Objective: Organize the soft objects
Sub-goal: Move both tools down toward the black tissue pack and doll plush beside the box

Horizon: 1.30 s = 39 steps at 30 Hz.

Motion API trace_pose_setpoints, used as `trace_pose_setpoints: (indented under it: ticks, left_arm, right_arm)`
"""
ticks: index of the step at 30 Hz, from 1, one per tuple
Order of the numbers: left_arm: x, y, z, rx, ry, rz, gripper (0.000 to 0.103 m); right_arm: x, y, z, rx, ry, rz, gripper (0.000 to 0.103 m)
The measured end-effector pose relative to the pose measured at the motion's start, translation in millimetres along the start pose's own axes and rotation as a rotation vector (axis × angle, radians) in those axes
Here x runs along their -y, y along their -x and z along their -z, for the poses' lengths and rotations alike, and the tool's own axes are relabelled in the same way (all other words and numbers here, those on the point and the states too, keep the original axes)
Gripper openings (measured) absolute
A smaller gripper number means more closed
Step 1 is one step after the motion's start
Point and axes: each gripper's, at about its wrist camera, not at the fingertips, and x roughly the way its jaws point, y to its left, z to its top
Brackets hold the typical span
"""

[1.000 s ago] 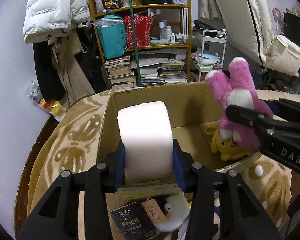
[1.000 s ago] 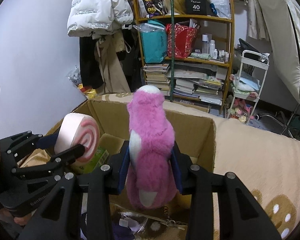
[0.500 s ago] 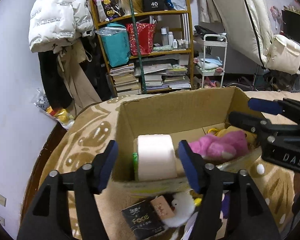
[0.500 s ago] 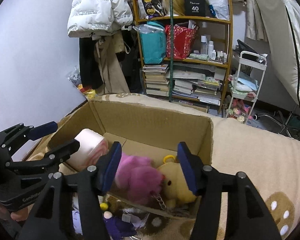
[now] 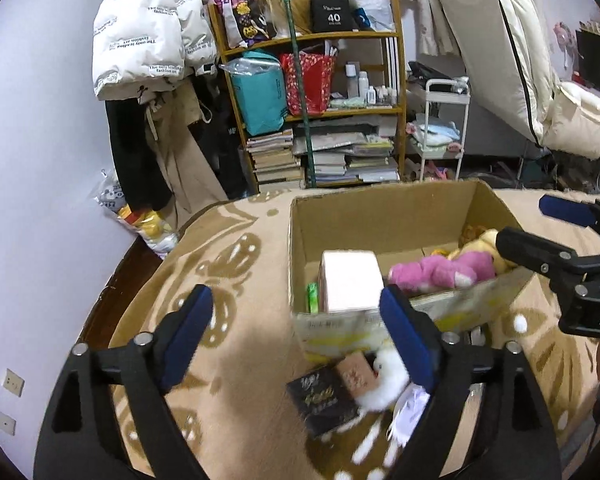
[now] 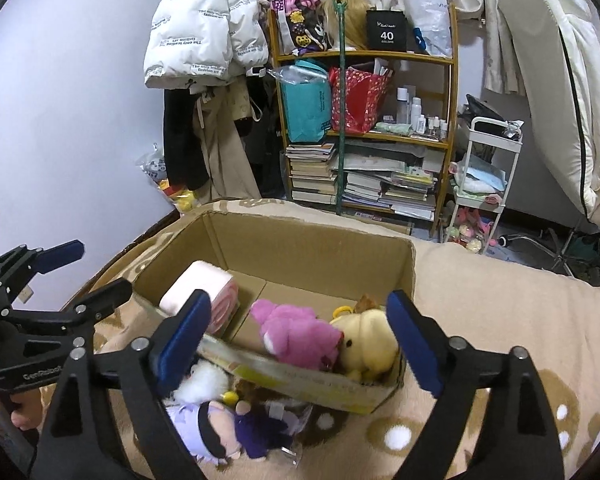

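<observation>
From the left wrist view, the left tool point(image 5: 296, 320) has its blue pads spread and still widening, with nothing pinched between them. The swiss-roll cushion point(image 5: 350, 280) lies in the left end of the cardboard box point(image 5: 380, 216), on the patterned blanket point(image 5: 220, 264) of the bed. Its long axis runs roughly toward the camera, so 1 end looks out over the near wall. Beside it the pink plush point(image 5: 444, 272) lies on its side, long axis across the box, against a yellow plush point(image 5: 484, 240). To do this release well, I'd say lift the tool straight up and back so the pads don't catch the near wall. Loose things wait in front of the box: a white fluffy toy point(image 5: 384, 380) and a dark packet point(image 5: 324, 396).

From the right wrist view, the right tool point(image 6: 296, 344) is likewise parting, jaws wide, clear of the pink plush point(image 6: 296, 332) below. The plush lies slumped, long axis slanting from upper left to lower right, touching the yellow plush point(image 6: 364, 344). The cushion point(image 6: 204, 296) shows its pink spiral end toward this camera, axis slanting back-left. A purple-dressed doll point(image 6: 236, 428) lies outside the near wall and looks like a sensible next pick. The left tool point(image 6: 88, 272) hangs open at the left edge.
</observation>
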Motion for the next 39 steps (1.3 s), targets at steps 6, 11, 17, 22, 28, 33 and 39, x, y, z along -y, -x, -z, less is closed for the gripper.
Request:
trace_pose_setpoints:
  ticks: [6, 11, 17, 22, 28, 33, 39]
  left_arm:
    - [-3, 16, 11, -0.029, 0.020, -0.009, 0.095]
    - [-5, 29, 22, -0.047, 0.030, -0.005, 0.096]
    - [-6, 44, 34, -0.061, 0.015, -0.023, 0.096]
    - [-11, 50, 45, -0.090, 0.017, -0.037, 0.096]
    - [-22, 43, 54, -0.146, 0.048, -0.026, 0.096]
    - [-27, 33, 58, -0.180, 0.061, -0.028, 0.096]
    - [-26, 23, 60, -0.206, 0.051, -0.019, 0.096]
  right_arm:
    - [-6, 18, 7, 0.002, 0.014, 0.011, 0.102]
    - [-13, 30, 13, -0.001, 0.035, 0.012, 0.103]
    - [-26, 39, 26, -0.025, 0.051, 0.015, 0.103]
    - [-38, 42, 38, -0.043, 0.090, 0.030, 0.103]
    - [-45, 39, 50, -0.058, 0.102, 0.032, 0.103]
    - [-48, 30, 56, -0.075, 0.100, 0.041, 0.103]
    - [-49, 23, 59, -0.098, 0.113, 0.043, 0.103]
